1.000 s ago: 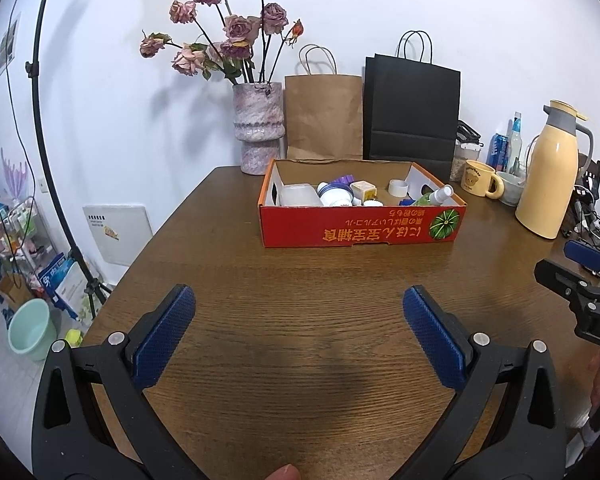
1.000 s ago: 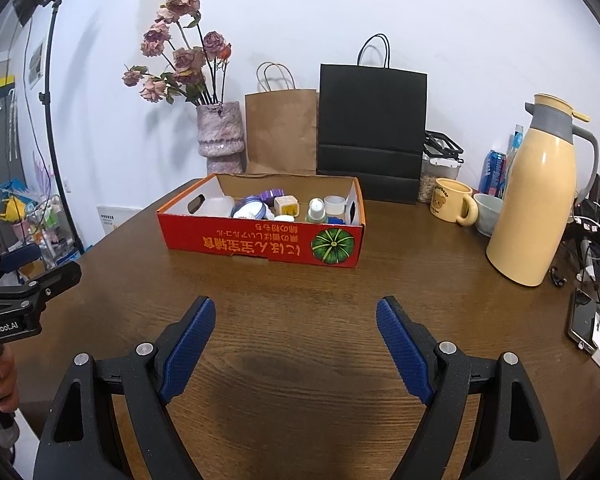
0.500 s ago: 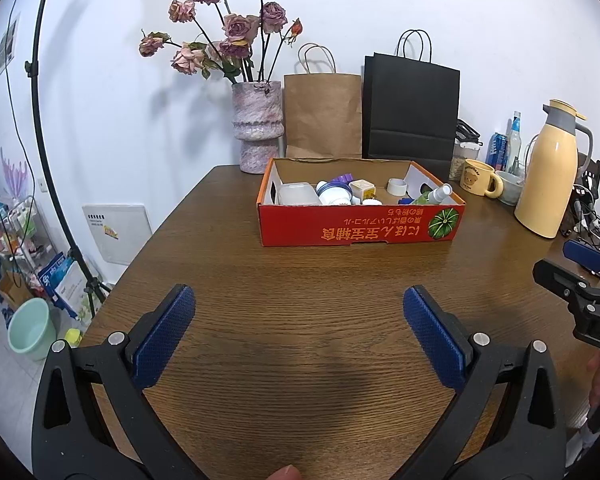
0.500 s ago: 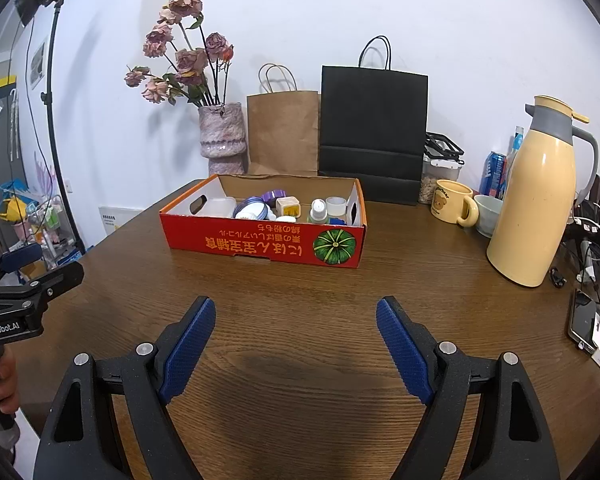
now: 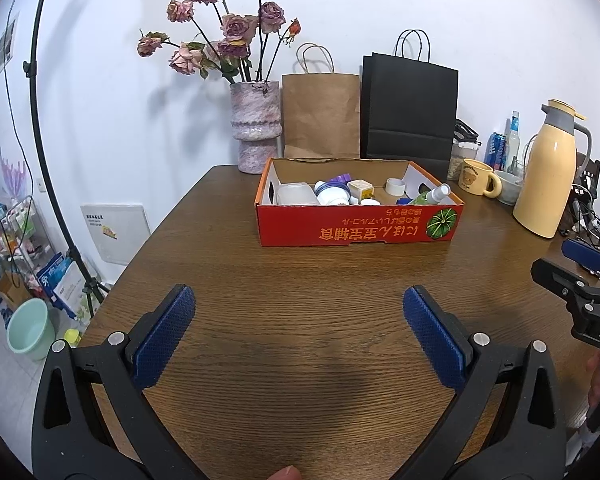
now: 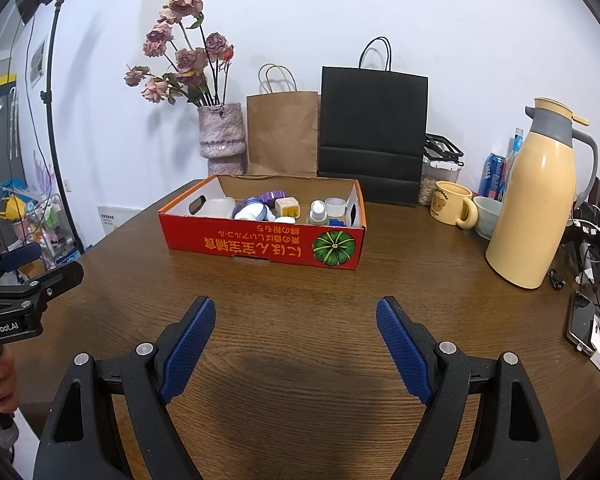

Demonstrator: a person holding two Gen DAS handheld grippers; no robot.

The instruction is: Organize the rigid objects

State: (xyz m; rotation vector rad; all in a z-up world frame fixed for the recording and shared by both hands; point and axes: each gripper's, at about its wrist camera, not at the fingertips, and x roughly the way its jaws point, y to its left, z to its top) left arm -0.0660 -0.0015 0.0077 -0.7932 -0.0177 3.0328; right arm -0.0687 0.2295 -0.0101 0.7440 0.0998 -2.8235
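Ahead, red cardboard box [image 5: 358,224] mid-table, long axis left-right, printed side facing me, small containers [image 6: 252,210] inside. My left gripper [image 5: 298,328] and right gripper [image 6: 296,338] — both tilted down over wooden table [image 6: 300,280], jaws spread, nothing held.

The table [image 5: 300,280] is wood-look with a visible grain and a slight sheen. The red box [image 5: 356,230] is printed cardboard, raw brown inside, matt. Both grippers have matt black plastic arms, and the left gripper [image 5: 298,312] and right gripper [image 6: 296,322] carry blue textured pads [image 6: 188,344] and small shiny metal pins. The brown bag [image 6: 282,132] and black bag [image 6: 374,128] look like matt paper. The vase [image 5: 256,124] looks rough and stony; the cream jug [image 6: 536,200] is smooth plastic.
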